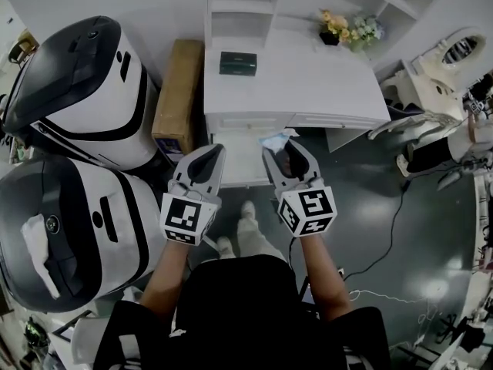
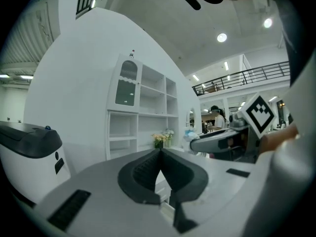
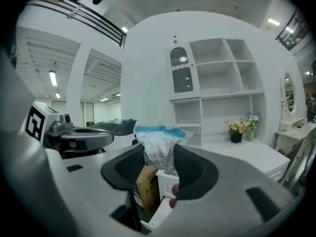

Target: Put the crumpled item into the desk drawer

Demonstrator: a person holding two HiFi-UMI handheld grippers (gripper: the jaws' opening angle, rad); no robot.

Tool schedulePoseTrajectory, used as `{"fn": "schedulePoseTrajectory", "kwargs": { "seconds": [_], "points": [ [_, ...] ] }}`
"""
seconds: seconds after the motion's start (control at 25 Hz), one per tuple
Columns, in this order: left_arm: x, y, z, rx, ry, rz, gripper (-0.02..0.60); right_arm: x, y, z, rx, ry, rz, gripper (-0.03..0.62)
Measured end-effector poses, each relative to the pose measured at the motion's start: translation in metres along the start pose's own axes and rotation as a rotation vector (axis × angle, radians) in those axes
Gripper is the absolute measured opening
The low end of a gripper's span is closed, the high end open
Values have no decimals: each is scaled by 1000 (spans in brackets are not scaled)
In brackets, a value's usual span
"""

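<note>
The crumpled item point(image 1: 277, 138), a white and blue wrapper, is pinched between the jaws of my right gripper point(image 1: 281, 148), which is shut on it. It hangs just above the front of the open desk drawer point(image 1: 240, 168). In the right gripper view the crumpled item point(image 3: 159, 149) sticks up between the dark pads, with the pulled-out drawer point(image 3: 160, 215) below. My left gripper point(image 1: 218, 153) hovers beside it over the drawer's left part. Its jaws meet at the tip with nothing between them, as the left gripper view point(image 2: 160, 152) shows.
The white desk point(image 1: 308, 91) carries a green box point(image 1: 237, 62) and flowers point(image 1: 343, 28), with shelves behind. A cardboard box point(image 1: 179, 91) stands left of the desk. Two big white-and-black machines point(image 1: 85, 91) fill the left. A chair point(image 1: 431, 145) and cables point(image 1: 393, 222) lie to the right.
</note>
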State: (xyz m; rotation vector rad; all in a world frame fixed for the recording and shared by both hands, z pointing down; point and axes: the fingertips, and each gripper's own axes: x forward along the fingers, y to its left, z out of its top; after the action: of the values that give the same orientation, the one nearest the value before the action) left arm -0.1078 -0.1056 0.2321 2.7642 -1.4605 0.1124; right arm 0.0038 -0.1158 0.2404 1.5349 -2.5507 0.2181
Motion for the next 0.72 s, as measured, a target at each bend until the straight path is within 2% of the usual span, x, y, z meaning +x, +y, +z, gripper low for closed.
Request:
{"fn": "schedulePoseTrajectory", "kwargs": {
  "seconds": [0.72],
  "points": [
    [86, 19, -79, -68, 144, 26, 6, 78, -65, -72, 44, 174, 62, 181]
  ]
}}
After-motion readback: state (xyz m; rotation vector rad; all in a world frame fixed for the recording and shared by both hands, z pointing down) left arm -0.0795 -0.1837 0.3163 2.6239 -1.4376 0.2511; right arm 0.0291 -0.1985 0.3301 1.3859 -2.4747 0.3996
